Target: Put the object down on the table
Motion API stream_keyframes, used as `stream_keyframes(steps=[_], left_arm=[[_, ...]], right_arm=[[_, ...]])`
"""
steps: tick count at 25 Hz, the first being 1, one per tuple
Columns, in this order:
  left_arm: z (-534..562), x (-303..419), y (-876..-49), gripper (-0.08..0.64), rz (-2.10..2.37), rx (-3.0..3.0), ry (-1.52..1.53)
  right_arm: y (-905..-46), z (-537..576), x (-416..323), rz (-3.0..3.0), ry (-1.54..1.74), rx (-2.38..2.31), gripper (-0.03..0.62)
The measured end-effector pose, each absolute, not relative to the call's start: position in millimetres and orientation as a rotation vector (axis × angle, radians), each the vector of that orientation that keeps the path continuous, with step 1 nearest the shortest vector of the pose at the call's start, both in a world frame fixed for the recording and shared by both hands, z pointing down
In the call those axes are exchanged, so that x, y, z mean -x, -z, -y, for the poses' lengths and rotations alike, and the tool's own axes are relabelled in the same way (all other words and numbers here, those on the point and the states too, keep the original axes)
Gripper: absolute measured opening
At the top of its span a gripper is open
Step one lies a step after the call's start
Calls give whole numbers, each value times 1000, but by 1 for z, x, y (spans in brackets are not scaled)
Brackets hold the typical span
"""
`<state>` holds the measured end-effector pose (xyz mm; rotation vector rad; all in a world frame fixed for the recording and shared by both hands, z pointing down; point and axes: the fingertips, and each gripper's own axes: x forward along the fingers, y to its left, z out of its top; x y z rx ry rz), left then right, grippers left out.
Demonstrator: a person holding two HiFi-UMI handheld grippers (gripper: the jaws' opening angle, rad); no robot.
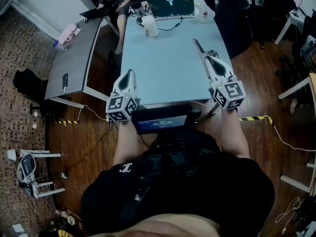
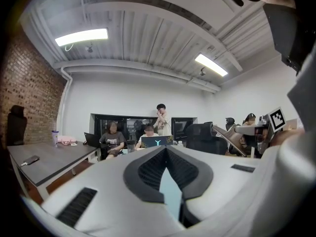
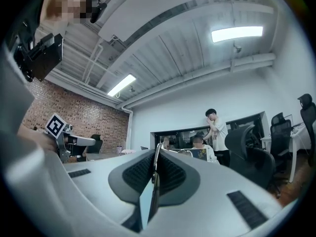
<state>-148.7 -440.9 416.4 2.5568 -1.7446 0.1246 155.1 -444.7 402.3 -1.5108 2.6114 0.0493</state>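
Observation:
In the head view both grippers hover over the near end of a light blue table. My right gripper is shut on a thin, flat, grey strip-like object that sticks out past its tips toward the far end of the table. The right gripper view shows that object edge-on, clamped between the ribbed pads of the right gripper. My left gripper points forward at the table's near left. Its jaws meet at the tips with nothing between them, as the left gripper view confirms.
An open laptop and a white cup with a cable stand at the table's far end, where people sit. A grey desk at the left carries a phone and a pink item. Office chairs stand at the right.

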Motion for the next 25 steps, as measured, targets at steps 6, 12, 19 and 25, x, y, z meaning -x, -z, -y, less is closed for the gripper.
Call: stream_keyframes(steps=[6,12,19,25], left_arm=[[449,157,-423,-8,1743,-2532,-109],[450,176,-430,-8,1769,-2489,-114],[450,190,-439,-8,1772,-2463,-128],[447,187,-445,-8,1744,-2449,-129]], right_arm=[[-433,480,-130,-2664,21,1487,14],[-517,524,-93,-2738,284,1477,14],[-647,533,-47,-2886,752,1519,14],[-717,525,-51,-2863,1089,1593,14]])
